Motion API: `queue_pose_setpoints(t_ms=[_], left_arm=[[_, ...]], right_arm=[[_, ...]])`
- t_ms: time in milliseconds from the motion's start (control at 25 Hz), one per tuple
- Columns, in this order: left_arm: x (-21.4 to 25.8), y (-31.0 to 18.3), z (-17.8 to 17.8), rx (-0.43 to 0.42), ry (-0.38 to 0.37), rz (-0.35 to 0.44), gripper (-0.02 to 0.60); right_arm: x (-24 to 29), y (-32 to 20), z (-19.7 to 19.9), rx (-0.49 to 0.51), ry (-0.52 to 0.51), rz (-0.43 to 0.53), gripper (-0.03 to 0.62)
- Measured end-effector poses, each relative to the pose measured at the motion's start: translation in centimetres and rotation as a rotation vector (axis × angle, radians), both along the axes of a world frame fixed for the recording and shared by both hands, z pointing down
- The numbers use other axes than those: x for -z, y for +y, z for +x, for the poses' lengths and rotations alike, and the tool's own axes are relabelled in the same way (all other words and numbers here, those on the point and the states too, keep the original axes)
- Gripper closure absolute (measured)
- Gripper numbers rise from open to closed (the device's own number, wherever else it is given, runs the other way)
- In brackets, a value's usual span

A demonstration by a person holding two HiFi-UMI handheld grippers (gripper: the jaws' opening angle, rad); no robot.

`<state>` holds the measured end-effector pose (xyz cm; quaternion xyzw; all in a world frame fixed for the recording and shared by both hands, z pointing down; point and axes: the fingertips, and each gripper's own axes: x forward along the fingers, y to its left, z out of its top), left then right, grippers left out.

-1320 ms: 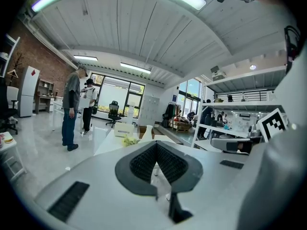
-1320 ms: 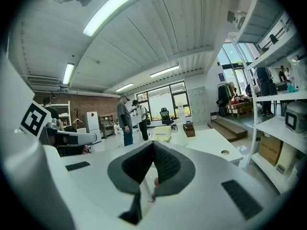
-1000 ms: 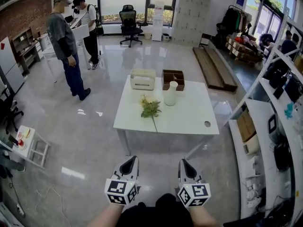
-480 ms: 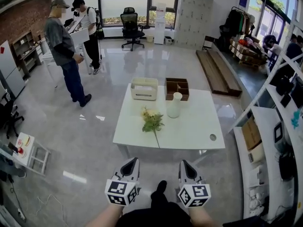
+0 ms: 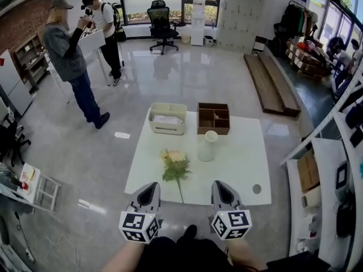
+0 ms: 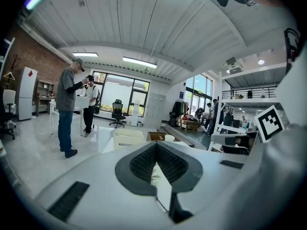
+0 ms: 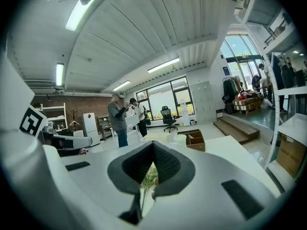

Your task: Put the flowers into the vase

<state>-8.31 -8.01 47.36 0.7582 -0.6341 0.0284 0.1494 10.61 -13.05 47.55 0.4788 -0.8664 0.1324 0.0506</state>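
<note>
White table (image 5: pixel 244 171) mid-room has the flowers (image 5: pixel 176 166) lying flat on it, near the upright vase (image 5: pixel 208 146) but not touching it. Left gripper (image 5: pixel 150 186) and right gripper (image 5: pixel 219 185) hover at its near edge, both closed on nothing. By my reckoning the whole job is left: pick up, then insert.

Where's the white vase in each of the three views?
Head view: vase near centre, right of the flowers.
Left gripper view: vase small, just above the jaws.
Right gripper view: vase small, just above the jaws.
Shared landmark: brown box, next to the vase everywhere.
</note>
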Motion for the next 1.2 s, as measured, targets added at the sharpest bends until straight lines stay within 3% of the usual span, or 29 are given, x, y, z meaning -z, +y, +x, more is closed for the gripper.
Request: queue_pose_setpoints(t_ms=[400, 920, 1040, 1200], left_arm=[[-0.3, -6.8, -1.9, -0.011, 0.004, -0.007, 0.58], [-2.0, -10.7, -4.2, -0.046, 0.009, -0.041, 0.58], [-3.1, -11.0, -4.5, -0.045, 0.013, -0.067, 0.58], [-4.0, -11.4, -4.8, -0.046, 0.037, -0.096, 0.58]], right_arm=[[0.4, -6.4, -2.6, -0.003, -0.007, -0.004, 0.594], [-1.6, -8.7, -6.8, 0.017, 0.047, -0.061, 0.594], [-4.0, -8.9, -8.3, 0.063, 0.086, -0.141, 0.592], [-11.8, -7.7, -11.2, 0.246, 0.258, -0.437, 0.592]])
